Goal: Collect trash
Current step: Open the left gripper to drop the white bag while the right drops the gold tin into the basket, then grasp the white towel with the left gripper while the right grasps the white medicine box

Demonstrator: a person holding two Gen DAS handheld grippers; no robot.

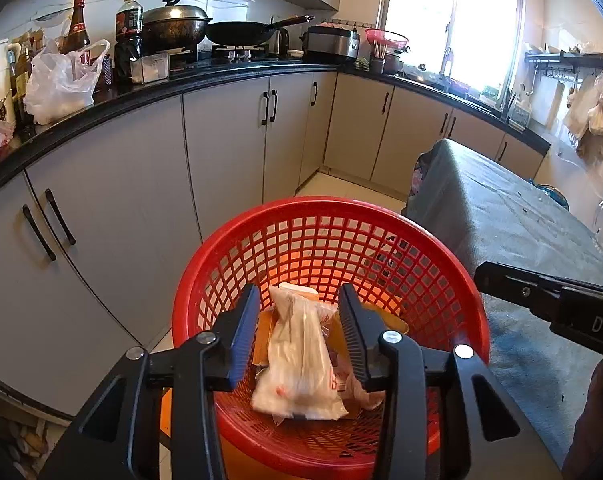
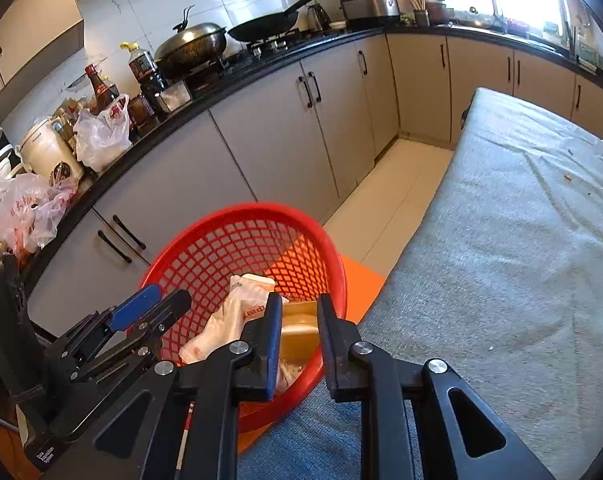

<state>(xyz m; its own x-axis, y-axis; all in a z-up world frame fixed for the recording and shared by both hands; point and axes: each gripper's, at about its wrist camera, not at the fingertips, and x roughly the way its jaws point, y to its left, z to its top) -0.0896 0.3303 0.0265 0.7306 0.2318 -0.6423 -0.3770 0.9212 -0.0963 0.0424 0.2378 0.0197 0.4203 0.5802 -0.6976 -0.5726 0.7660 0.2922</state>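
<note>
A red mesh basket [image 1: 325, 205] [image 2: 241, 210] holds trash: a crumpled clear plastic bag [image 1: 301, 360] [image 2: 221, 328], a yellow-brown carton [image 2: 297, 332] [image 1: 263, 340] and a white piece [image 2: 257, 280] at the back. My left gripper [image 1: 300, 296] [image 2: 157, 300] hovers over the basket, open, with gaps between its pads and the bag lying below. My right gripper [image 2: 300, 302] reaches over the basket's near rim, its jaws a little apart and nothing pinched; the carton shows through the gap. One right finger [image 1: 541, 292] enters the left wrist view from the right.
The basket rests on an orange surface [image 2: 361, 280] beside a table under a grey cloth [image 2: 521, 220] [image 1: 501, 220]. Grey cabinets [image 1: 221, 140] under a black counter run behind, crowded with bottles, pans and white plastic bags [image 1: 61, 84]. Pale floor tiles [image 2: 401, 184] lie between.
</note>
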